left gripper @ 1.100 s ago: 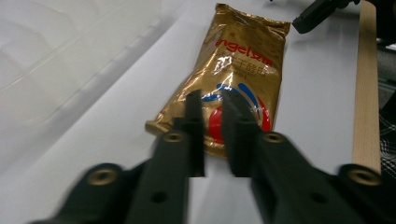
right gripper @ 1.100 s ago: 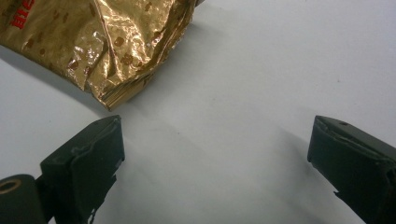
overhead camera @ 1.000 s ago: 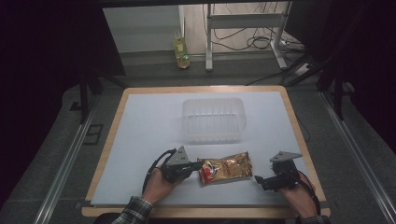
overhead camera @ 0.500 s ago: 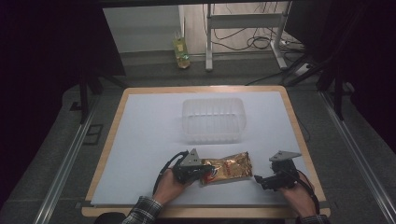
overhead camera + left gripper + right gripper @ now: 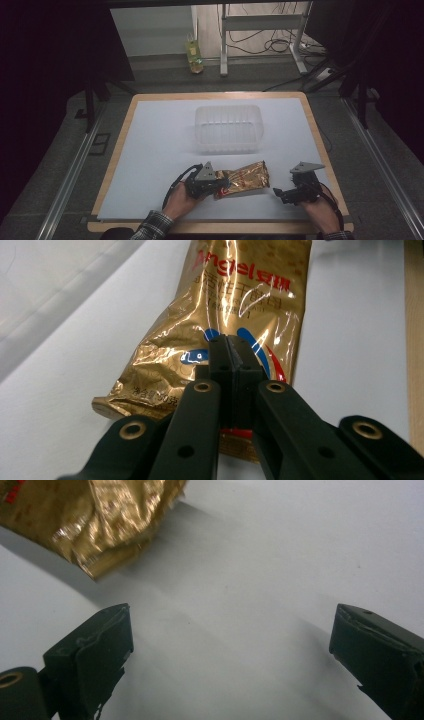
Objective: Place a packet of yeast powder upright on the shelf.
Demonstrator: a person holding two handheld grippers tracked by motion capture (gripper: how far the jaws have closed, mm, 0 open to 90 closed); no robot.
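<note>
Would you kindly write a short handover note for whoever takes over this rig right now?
Left tool: shut, pinching the near end of the gold foil packet.
Right tool: open, empty, low over the white mat just right of the packet.
Clear plastic tub: empty, mid-table, beyond the packet.
Done: packet gripped, though it lies flat on the mat.
Left, probably: lift the packet and place it in the tub.

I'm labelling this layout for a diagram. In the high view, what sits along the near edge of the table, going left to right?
Left hand-held gripper → gold snack bag → right hand-held gripper.
</note>
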